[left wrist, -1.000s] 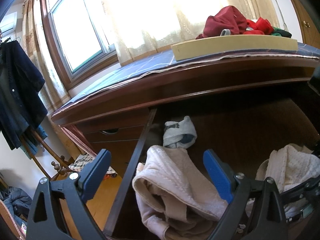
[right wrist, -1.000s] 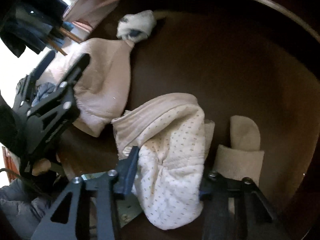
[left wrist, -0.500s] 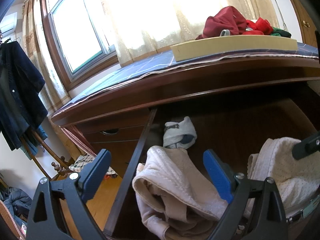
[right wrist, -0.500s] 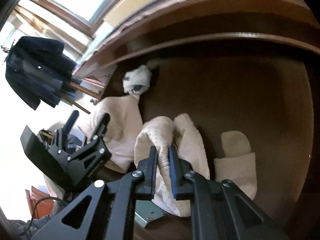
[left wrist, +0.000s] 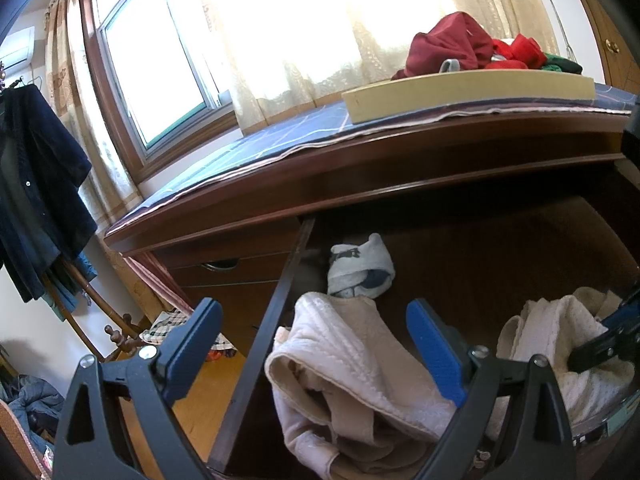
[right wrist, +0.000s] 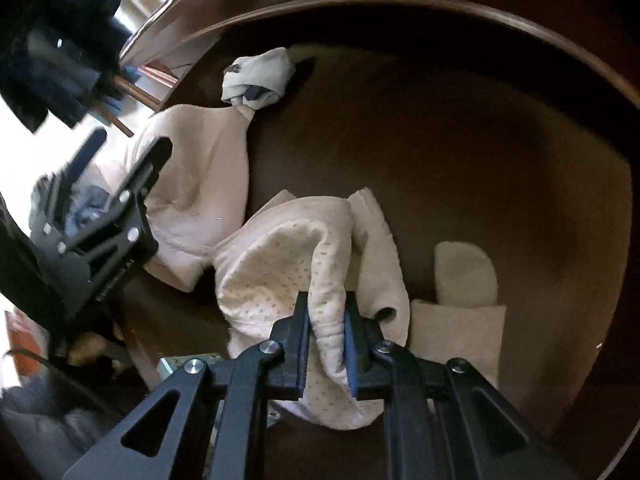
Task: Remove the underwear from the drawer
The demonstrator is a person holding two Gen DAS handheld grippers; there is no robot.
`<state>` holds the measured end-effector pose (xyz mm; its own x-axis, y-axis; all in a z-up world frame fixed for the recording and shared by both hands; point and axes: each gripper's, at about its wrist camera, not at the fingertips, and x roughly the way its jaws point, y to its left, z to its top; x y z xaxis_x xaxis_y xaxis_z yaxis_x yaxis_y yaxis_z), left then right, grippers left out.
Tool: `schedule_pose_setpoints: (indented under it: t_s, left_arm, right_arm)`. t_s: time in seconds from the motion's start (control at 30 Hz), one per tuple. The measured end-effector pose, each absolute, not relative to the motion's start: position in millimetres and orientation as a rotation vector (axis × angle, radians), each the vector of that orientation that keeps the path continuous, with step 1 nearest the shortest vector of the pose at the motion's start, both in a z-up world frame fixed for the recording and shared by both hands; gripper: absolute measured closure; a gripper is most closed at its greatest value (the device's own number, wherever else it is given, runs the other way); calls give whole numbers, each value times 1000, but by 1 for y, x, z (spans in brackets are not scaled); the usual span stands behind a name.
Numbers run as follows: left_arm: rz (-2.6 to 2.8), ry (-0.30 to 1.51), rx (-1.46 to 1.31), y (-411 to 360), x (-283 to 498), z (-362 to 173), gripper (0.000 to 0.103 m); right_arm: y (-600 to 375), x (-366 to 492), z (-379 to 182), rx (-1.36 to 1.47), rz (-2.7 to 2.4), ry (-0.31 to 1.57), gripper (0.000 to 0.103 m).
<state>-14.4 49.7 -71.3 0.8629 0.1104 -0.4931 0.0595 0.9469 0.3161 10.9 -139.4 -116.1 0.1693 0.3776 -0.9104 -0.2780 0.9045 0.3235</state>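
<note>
Bedroom drawer (right wrist: 500, 128) open | right gripper (right wrist: 327, 344) fingers clamp dotted underwear (right wrist: 276, 264) – lift straight up, clear of drawer | left gripper (left wrist: 316, 350) fingers apart, empty

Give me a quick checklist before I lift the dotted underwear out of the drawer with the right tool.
1. Right tool shut on the dotted underwear: ok, a fold is pinched between its pads.
2. Grip depth: ok, the fabric sits well down between the fingers.
3. Snagging: cannot tell, the dotted underwear lies against the pink garment and near the folded beige cloth.
4. Drawer open enough: ok, its whole inside shows.
5. Left tool out of the way: ok, it is open over the drawer's edge, holding nothing.
6. Landing spot: cannot tell, none shows clearly.
</note>
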Motion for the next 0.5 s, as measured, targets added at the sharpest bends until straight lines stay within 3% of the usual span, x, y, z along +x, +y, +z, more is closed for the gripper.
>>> schedule_pose_setpoints:
  t_s: [0.1,0.5]
  left_arm:
    - [28,529,332,49,-14,-70,8]
    - [28,529,332,50,-15,-71,8]
  right_arm:
    - [-134,2,-103,21,420,1237,95]
    - [-155,-17,13,117,406,893,96]
